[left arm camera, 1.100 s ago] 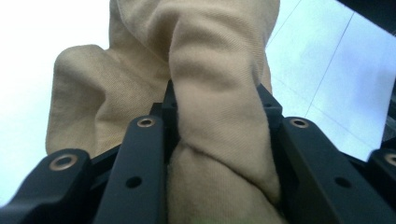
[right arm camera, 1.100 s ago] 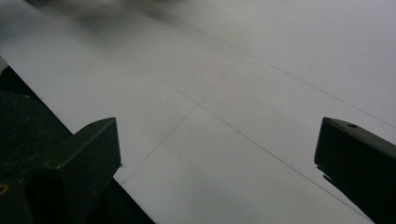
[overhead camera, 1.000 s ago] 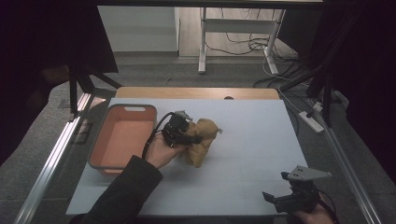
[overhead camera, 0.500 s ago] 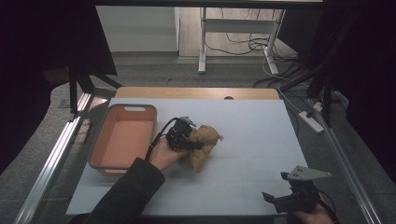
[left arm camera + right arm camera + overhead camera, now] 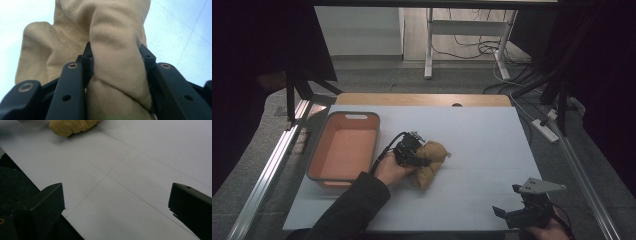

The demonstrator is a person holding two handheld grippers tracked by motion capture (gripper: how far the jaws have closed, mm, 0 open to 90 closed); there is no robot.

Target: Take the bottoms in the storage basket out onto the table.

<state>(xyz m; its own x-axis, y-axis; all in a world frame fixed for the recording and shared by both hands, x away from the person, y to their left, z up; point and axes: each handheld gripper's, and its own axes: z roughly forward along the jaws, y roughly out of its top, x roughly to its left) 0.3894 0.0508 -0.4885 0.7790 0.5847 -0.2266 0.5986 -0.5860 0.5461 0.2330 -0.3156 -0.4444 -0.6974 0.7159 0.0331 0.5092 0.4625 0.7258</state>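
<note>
- Cloth bundle (image 5: 431, 162), tan and crumpled, down on the white worktop (image 5: 492, 150) just right of the orange bin (image 5: 343, 147); a second ago held a little higher, now sunk onto the surface.
- Nearest the viewer, well right of the bundle: right gripper (image 5: 526, 212) parked at the worktop's near edge, fingers (image 5: 43, 202) wide apart with nothing between, unmoved from a second ago.
- Farther in, at the bundle's left flank: left gripper (image 5: 411, 152) lowered with the cloth, fingers (image 5: 75, 75) around a thick fold (image 5: 117, 62), just been easing apart yet touching the fabric on both sides.
- Reads as a set-down in progress: grip loosening, release likely the step in hand.
- Beyond, left of the bundle: bin with nothing in it, so cloth not yet placed there if that is the aim.
</note>
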